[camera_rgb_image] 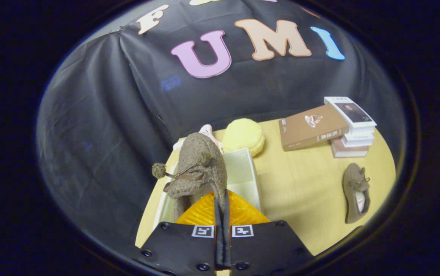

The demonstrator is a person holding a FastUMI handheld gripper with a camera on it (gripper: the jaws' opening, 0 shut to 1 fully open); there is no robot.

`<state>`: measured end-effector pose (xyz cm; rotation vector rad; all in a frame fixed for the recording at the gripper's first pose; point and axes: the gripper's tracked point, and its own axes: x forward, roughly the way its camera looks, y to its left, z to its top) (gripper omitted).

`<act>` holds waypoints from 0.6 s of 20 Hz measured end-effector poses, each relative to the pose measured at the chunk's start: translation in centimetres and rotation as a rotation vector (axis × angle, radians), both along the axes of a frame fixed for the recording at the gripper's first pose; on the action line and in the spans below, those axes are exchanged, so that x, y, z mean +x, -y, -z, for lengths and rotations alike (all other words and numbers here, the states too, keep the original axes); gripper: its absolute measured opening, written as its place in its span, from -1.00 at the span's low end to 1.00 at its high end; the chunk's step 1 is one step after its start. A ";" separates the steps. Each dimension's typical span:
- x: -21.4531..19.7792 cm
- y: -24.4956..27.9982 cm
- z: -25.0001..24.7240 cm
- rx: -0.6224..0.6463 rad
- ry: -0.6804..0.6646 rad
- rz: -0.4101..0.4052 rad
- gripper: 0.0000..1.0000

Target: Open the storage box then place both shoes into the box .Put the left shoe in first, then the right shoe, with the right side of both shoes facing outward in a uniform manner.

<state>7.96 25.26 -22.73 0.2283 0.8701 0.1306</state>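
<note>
Shoes of brown woolly felt with small pom-pom laces are the matter here: one brown felt shoe point(199, 168) hangs toe-up just ahead of the gripper point(222, 203), its heel edge pinched between the two fingers, which are pressed almost together on it. That shoe sits directly over the open white rectangular storage box point(245, 168), whose pale inner walls show behind and to the right of it. The box stands near the left edge of the light wooden table point(304, 184). The second brown felt shoe point(355, 193) lies flat on the table near its right edge, well apart from the box, opening upward. Just beyond the box's far end rests a round yellow plush cushion point(243, 136), with a bit of a pale pink soft thing point(208, 132) beside it. At the far right corner a brown hardcover book point(312, 130) leans against a stack of white and brown books point(352, 132).
</note>
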 end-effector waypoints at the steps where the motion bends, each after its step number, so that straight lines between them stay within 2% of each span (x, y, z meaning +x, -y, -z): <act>1: -0.2 -0.6 0.9 -0.008 -0.017 0.008 -0.94; 12: -3.0 -4.9 10.8 -0.072 -0.281 0.092 -0.93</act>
